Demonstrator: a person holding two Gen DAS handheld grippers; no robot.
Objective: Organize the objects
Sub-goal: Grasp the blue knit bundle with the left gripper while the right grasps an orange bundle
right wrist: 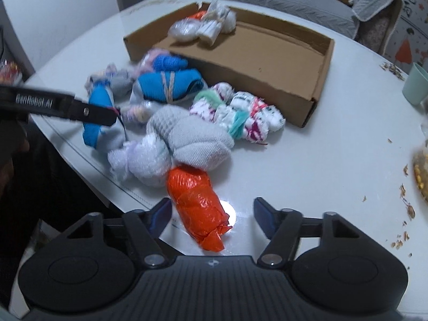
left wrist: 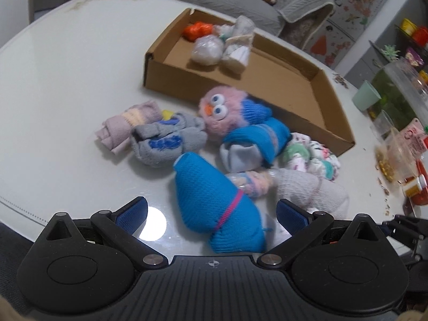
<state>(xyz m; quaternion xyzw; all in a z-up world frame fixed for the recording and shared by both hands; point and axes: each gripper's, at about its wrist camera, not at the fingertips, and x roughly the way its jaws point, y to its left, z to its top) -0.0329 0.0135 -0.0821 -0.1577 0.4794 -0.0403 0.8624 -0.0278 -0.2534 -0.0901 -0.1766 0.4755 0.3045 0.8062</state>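
Two handheld tongs work over a white table [left wrist: 67, 85] scattered with rolled sock bundles and small wrapped bundles.

The left gripper [left wrist: 211, 214] has its jaws spread wide. A bright blue knitted sock bundle with a pink band [left wrist: 214, 200] lies between them on the table, touching neither blue pad. Just beyond that bundle sit a grey sock roll with blue markings [left wrist: 165, 141], a pale mauve roll [left wrist: 125, 125] farther to the left, a fluffy pink toy-faced sock with big eyes [left wrist: 219, 112], and a blue and white roll [left wrist: 254, 141]. To the right of the open jaws lies a pale grey sock [left wrist: 307, 187], with a white patterned bundle [left wrist: 310, 155] beyond it.

The right gripper [right wrist: 212, 214] also has its jaws spread. An orange plastic-wrapped bundle [right wrist: 196, 206] lies between them, close to the left finger but not pinched. Directly ahead rests a grey knotted sock [right wrist: 192, 136], touching a white bundle [right wrist: 141, 160] on its left.

Farther ahead of both tongs stands an open, shallow cardboard box [left wrist: 307, 112]. Its far corner holds an orange bundle [left wrist: 198, 30], a clear wrapped ball [left wrist: 207, 49] and a white roll tied with string [left wrist: 239, 45]; the rest of the box floor shows bare cardboard.

A mint-green cup [left wrist: 365, 96] stands well off to the right.
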